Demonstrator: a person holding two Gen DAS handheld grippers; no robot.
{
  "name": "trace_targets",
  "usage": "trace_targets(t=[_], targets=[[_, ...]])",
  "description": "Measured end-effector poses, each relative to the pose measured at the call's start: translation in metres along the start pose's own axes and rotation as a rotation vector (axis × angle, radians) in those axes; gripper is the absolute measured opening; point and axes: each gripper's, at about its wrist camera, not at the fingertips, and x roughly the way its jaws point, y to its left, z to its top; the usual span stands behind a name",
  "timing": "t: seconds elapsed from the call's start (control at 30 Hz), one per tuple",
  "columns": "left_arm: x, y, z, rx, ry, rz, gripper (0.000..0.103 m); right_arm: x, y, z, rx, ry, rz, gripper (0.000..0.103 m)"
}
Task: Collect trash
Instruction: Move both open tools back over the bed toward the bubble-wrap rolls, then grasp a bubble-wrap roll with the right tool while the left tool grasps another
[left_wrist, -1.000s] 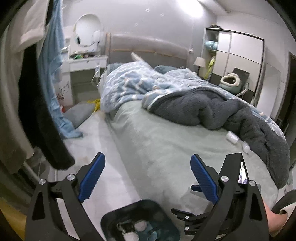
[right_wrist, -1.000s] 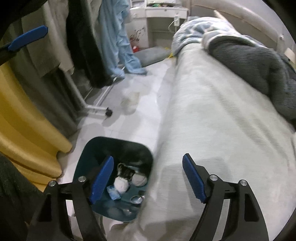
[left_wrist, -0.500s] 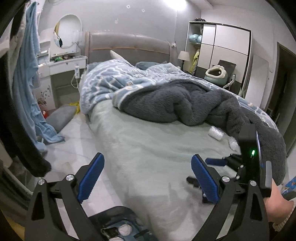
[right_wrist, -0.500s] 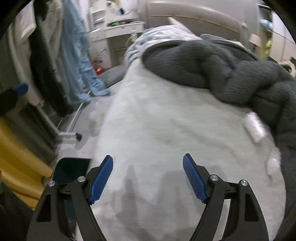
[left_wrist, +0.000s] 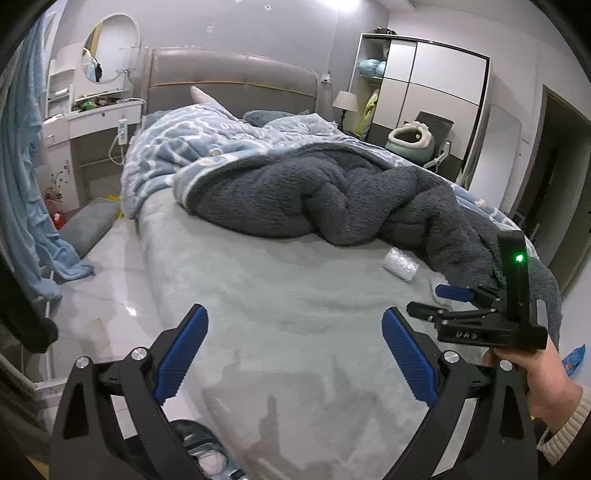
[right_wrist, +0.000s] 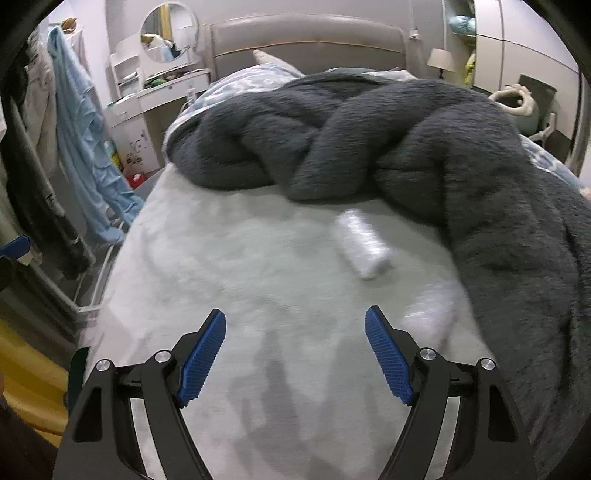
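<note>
A white roll of bubble wrap (right_wrist: 362, 244) lies on the pale green bed sheet (right_wrist: 258, 280) by the dark grey blanket (right_wrist: 406, 147); it also shows in the left wrist view (left_wrist: 400, 263). A second white crumpled piece (right_wrist: 430, 314) lies nearer, blurred. My right gripper (right_wrist: 295, 354) is open and empty above the sheet, short of both pieces; it shows from the side in the left wrist view (left_wrist: 454, 295). My left gripper (left_wrist: 295, 350) is open and empty over the bed's near edge. The dark bin (left_wrist: 207, 454) with trash inside peeks at the bottom.
A clothes rack with a blue garment (right_wrist: 85, 140) stands left of the bed. A white dressing table (left_wrist: 92, 122) and grey headboard (left_wrist: 229, 81) are at the back. A wardrobe (left_wrist: 424, 96) stands at the far right. A blue wrapper (left_wrist: 574, 360) lies beyond the bed's right side.
Both grippers have swung up and right from the bin toward the bed. The right gripper has moved forward over the sheet, closer to the white pieces. Both stay open.
</note>
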Motion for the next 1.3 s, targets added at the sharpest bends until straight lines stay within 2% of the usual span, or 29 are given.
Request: trace_targets(t=[0.37,0.6,0.7,0.97,1.03,1.1,1.13,1.23,1.3], targets=[[0.056,-0.031,0.02,0.103,0.025,-0.071,0.097,0.014,-0.045,-0.001,0.074,-0.009,-0.057,0.079],[0.091,-0.048,0.037,0.125,0.036,-0.134,0.097,0.023,-0.075,-0.004,0.111,-0.025,-0.119,0.079],[0.108,-0.057,0.042,0.145,0.044,-0.155,0.097,0.026,-0.086,-0.007,0.145,-0.022,-0.114,0.079],[0.155,-0.087,0.05,0.212,0.07,-0.218,0.097,0.041,-0.083,-0.01,0.113,0.0,-0.126,0.078],[0.166,-0.094,0.051,0.231,0.078,-0.235,0.097,0.044,-0.081,-0.009,0.105,0.004,-0.127,0.071],[0.174,-0.1,0.052,0.239,0.09,-0.252,0.097,0.047,-0.082,-0.01,0.109,0.018,-0.128,0.057],[0.179,-0.102,0.052,0.244,0.096,-0.263,0.097,0.048,-0.083,-0.012,0.118,0.026,-0.121,0.054],[0.192,-0.111,0.051,0.262,0.116,-0.288,0.097,0.055,-0.087,-0.014,0.158,0.063,-0.065,0.049],[0.204,-0.118,0.049,0.285,0.14,-0.3,0.097,0.059,-0.087,-0.015,0.16,0.075,-0.063,0.045]])
